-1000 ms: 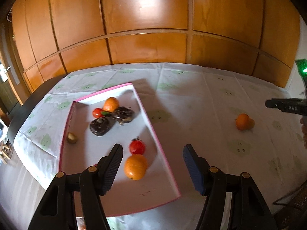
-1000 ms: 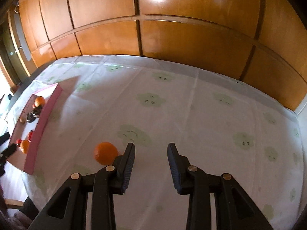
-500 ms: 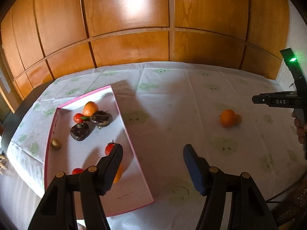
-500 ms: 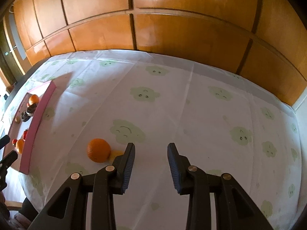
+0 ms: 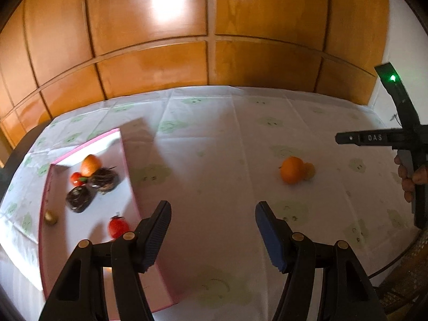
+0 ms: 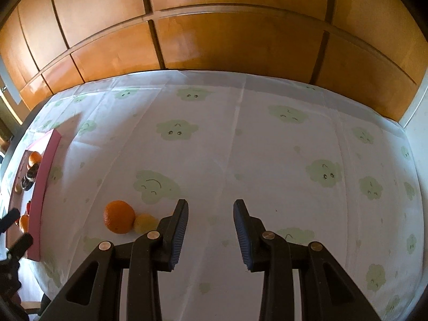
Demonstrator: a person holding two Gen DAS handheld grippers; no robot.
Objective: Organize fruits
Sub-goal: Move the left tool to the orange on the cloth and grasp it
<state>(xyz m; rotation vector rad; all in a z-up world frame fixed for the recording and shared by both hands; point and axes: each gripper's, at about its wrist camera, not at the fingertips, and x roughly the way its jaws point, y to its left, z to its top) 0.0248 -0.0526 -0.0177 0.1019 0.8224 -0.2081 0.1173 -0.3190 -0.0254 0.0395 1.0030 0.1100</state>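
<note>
A pink-rimmed tray (image 5: pixel 131 176) lies at the left of the table and holds an orange (image 5: pixel 91 164), a red fruit (image 5: pixel 118 226), two dark fruits (image 5: pixel 103 183) and a small brown one. A loose orange (image 5: pixel 292 173) with a small yellow fruit (image 5: pixel 309 171) beside it lies on the cloth to the right. My left gripper (image 5: pixel 212 227) is open and empty, above the tray's right edge. My right gripper (image 6: pixel 210 223) is open and empty, just right of the loose orange (image 6: pixel 119 216) and yellow fruit (image 6: pixel 144 222). The tray (image 6: pixel 44 184) shows far left.
The table wears a white cloth with green cloud faces (image 6: pixel 267 144). A wooden panelled wall (image 6: pixel 227 40) runs behind it. The right gripper's body and the hand on it (image 5: pixel 409 160) show at the right edge of the left wrist view.
The left gripper has swung to the right, off the tray's middle toward the open cloth and the loose orange. The right gripper has drifted right, uncovering the small yellow fruit.
</note>
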